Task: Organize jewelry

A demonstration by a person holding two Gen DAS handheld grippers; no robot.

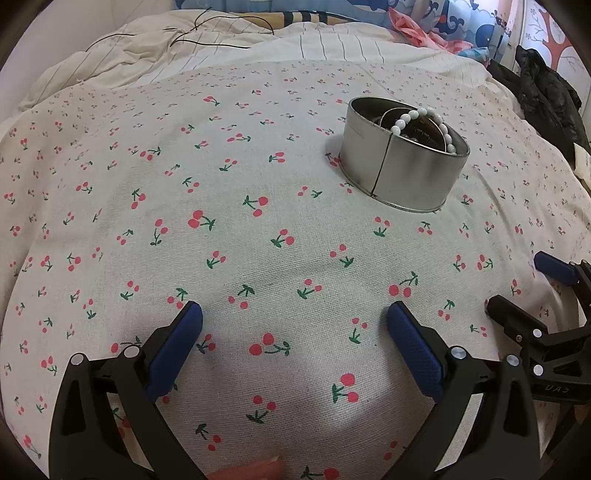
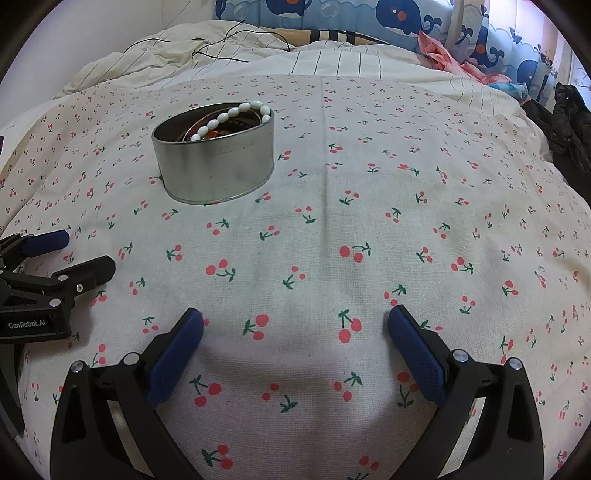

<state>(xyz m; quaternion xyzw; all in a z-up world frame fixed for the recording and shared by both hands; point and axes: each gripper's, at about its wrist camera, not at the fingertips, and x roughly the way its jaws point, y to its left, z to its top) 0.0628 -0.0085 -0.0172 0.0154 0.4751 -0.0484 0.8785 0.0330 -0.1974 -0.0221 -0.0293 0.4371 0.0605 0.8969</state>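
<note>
Item: round metal tin (image 1: 402,170), unlidded, stood upright on a cherry-print cloth (image 1: 258,240) spread over a bed. Contents: white bead bracelet (image 1: 424,122), draped partly over the tin's far rim; beneath it a dark round object, not identifiable.

Left claw (image 1: 294,325): released, blue-padded fingers spread wide, nothing between them, positioned above the cloth, well short of the tin.

Right claw (image 2: 295,325): likewise released and empty, over the cloth, the tin ahead to its left. The two claws sat side by side.

Surroundings: striped cream quilt (image 2: 332,62) behind; whale-print fabric (image 2: 406,18); dark garment (image 1: 546,96) at the right edge.
</note>
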